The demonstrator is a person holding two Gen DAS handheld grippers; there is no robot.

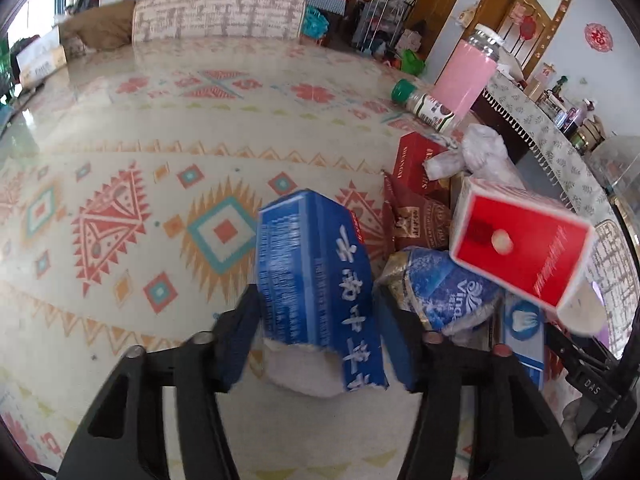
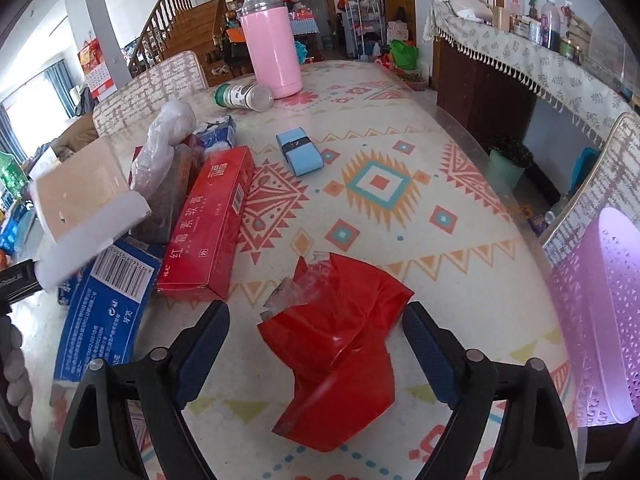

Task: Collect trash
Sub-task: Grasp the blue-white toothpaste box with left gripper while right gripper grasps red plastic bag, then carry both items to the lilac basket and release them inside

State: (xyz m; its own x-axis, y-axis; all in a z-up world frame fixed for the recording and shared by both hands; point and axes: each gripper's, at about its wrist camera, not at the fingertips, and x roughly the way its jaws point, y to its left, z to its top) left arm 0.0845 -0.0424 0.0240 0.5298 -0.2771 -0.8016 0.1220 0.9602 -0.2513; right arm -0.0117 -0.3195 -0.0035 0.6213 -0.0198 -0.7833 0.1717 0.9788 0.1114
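My left gripper (image 1: 316, 312) is shut on a torn blue carton with white Chinese characters (image 1: 312, 280), held above the patterned tablecloth (image 1: 140, 140). A red and white box (image 1: 520, 248) hangs in the air to its right, above a pile of trash. My right gripper (image 2: 316, 340) is open around a crumpled red plastic wrapper (image 2: 340, 344) lying on the table; the fingers do not touch it. The same red and white box shows at the left of the right wrist view (image 2: 84, 204).
The pile holds a long red box (image 2: 212, 224), a blue box (image 2: 104, 304), a clear plastic bag (image 2: 164, 140) and a blue Vinda tissue pack (image 1: 444, 284). A pink flask (image 2: 272, 48), a green-capped bottle (image 2: 244, 96) and a light blue pouch (image 2: 299, 151) lie beyond. A purple basket (image 2: 600, 320) stands at the right.
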